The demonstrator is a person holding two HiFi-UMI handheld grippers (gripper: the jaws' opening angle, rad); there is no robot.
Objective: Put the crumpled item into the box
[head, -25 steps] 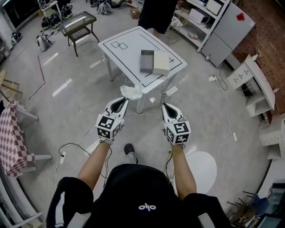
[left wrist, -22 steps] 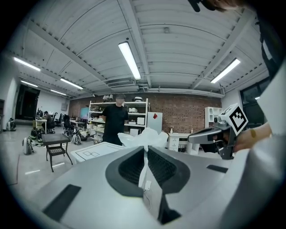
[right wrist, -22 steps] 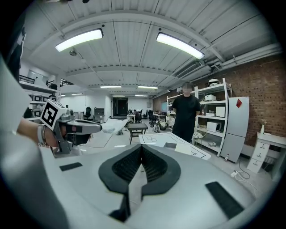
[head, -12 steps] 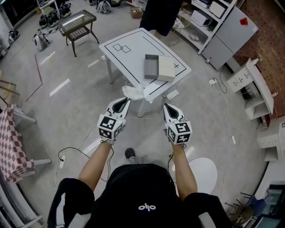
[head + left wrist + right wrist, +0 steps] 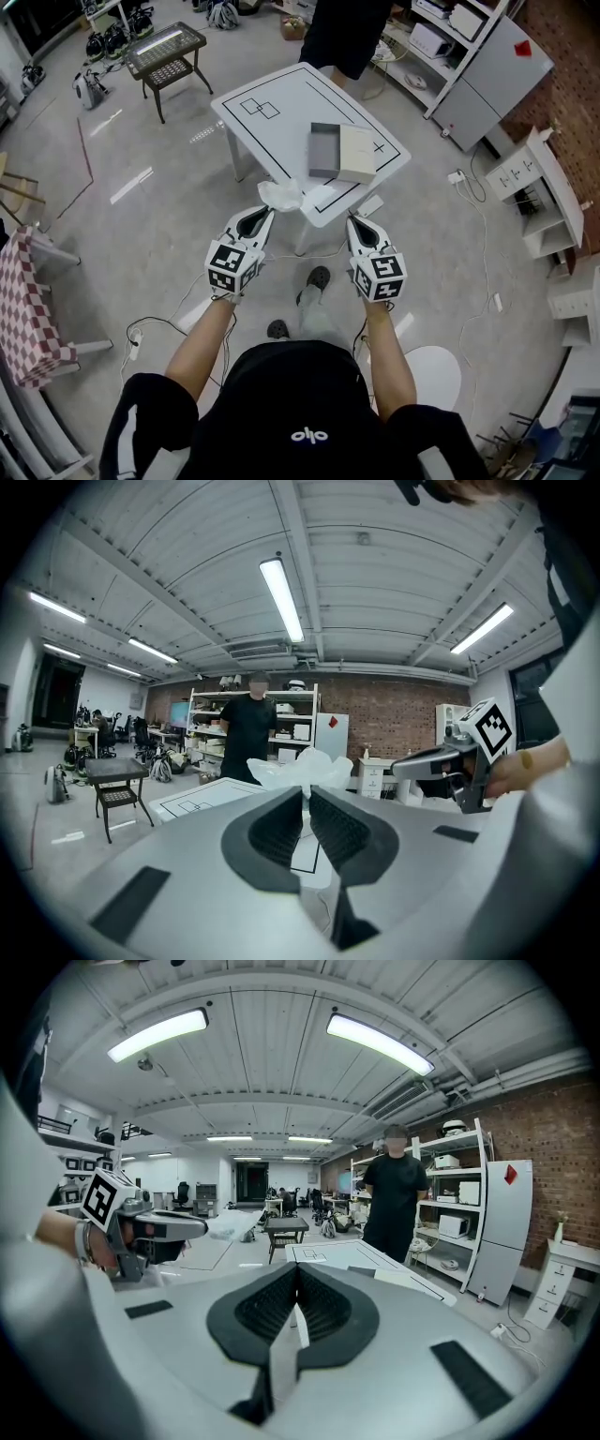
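A crumpled white item (image 5: 281,195) sticks out from the tips of my left gripper (image 5: 265,212), whose jaws are shut on it; in the left gripper view the crumpled item (image 5: 300,769) bulges above the pads. The gripper holds it in the air just short of the near corner of the white table (image 5: 272,94). On that table lies an open grey box (image 5: 323,150) with its pale lid (image 5: 358,155) beside it. My right gripper (image 5: 354,221) hovers level with the left, shut and empty, as the right gripper view (image 5: 297,1274) shows.
A person in black (image 5: 342,33) stands at the table's far side. A dark side table (image 5: 167,52) is at the far left, shelving (image 5: 441,37) at the far right, a checkered cloth table (image 5: 28,300) to my left. Cables run across the floor.
The person holding the grippers has stepped forward, one foot now showing ahead; table and box have drawn nearer. Both grippers keep their pose, the left still holding the crumpled item.
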